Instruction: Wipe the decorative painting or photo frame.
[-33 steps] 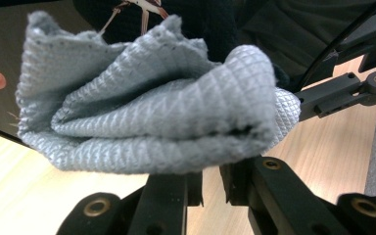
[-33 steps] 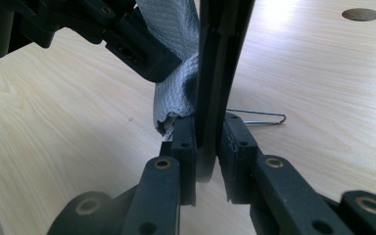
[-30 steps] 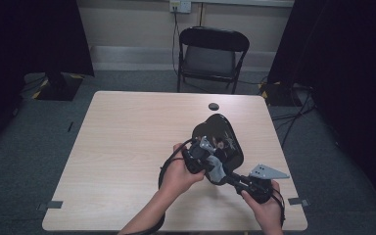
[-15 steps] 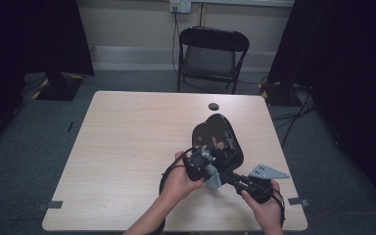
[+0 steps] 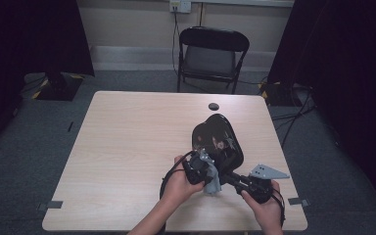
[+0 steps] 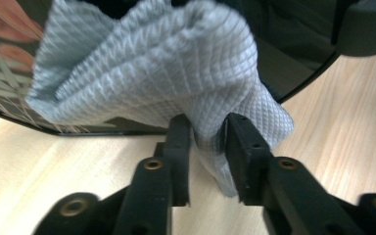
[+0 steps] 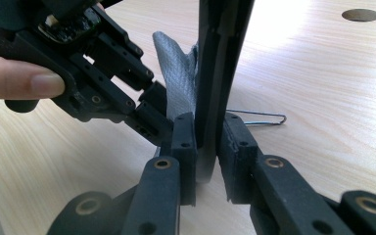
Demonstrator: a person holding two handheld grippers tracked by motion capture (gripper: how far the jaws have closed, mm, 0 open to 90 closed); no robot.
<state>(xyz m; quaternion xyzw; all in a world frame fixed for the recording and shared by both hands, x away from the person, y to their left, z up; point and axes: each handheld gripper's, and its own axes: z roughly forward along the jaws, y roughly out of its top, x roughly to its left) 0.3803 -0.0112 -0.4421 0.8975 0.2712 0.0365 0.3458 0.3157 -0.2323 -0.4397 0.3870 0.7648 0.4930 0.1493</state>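
Table (image 5: 127,147): bears a flat oval panel (image 5: 218,139) on its right half, standing on edge and tilted, its lower end toward the person. Cloth (image 5: 213,180): against the panel's near end, between the panel and the left claw (image 5: 206,172), a fold of it between that claw's jaws. Right claw (image 5: 235,178): just right of the cloth, at the panel's near edge, its jaws on either side of that edge. Round hole (image 5: 214,106): in the table top behind the panel, near the far edge. Chair (image 5: 210,54): on the floor behind the table, facing it.
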